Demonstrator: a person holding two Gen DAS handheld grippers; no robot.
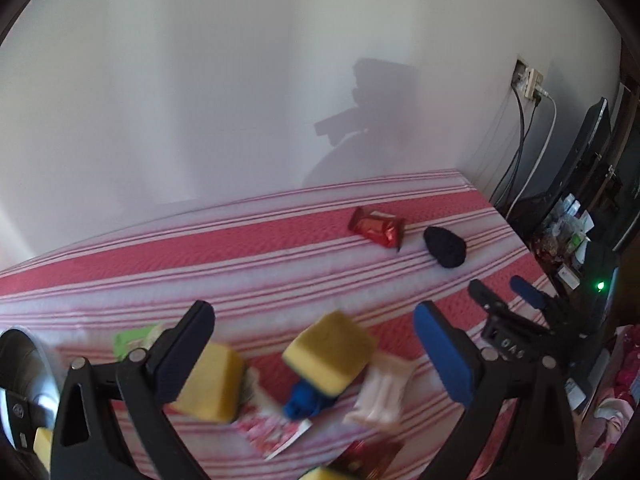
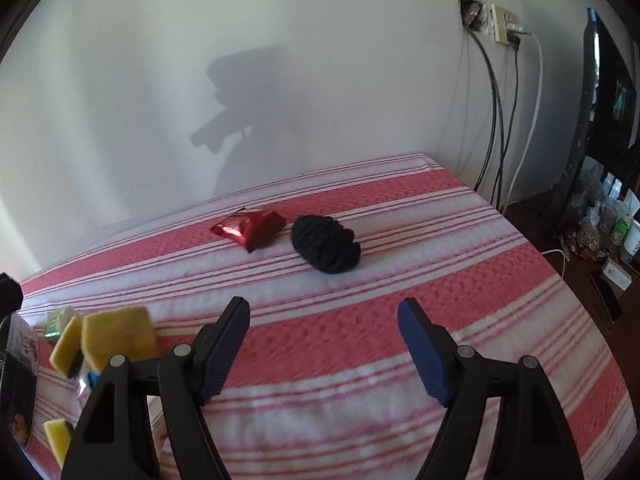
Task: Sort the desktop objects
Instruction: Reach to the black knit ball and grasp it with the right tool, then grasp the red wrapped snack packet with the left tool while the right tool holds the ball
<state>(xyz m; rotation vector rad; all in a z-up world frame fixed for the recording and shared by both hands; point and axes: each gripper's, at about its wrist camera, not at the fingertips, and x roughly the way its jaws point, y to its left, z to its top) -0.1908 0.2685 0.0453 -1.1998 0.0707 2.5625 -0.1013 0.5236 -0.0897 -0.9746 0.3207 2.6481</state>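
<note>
My left gripper (image 1: 316,336) is open above a pile on the red-and-white striped cloth (image 1: 248,256): two yellow sponges (image 1: 332,350) (image 1: 212,384), a blue bundle (image 1: 306,400), a pale pink packet (image 1: 382,392) and a green packet (image 1: 130,340). Nothing is between its fingers. A red foil snack packet (image 1: 376,226) and a black yarn ball (image 1: 445,246) lie farther back right. My right gripper (image 2: 324,340) is open and empty over bare cloth, short of the red packet (image 2: 250,228) and the black ball (image 2: 325,244). The right gripper also shows in the left wrist view (image 1: 505,290).
A white wall stands behind the table. A wall socket (image 2: 500,24) with hanging cables and a dark monitor (image 2: 600,100) are at the right, with clutter on a low shelf (image 2: 608,236). A metal bowl (image 1: 24,364) sits at the left edge.
</note>
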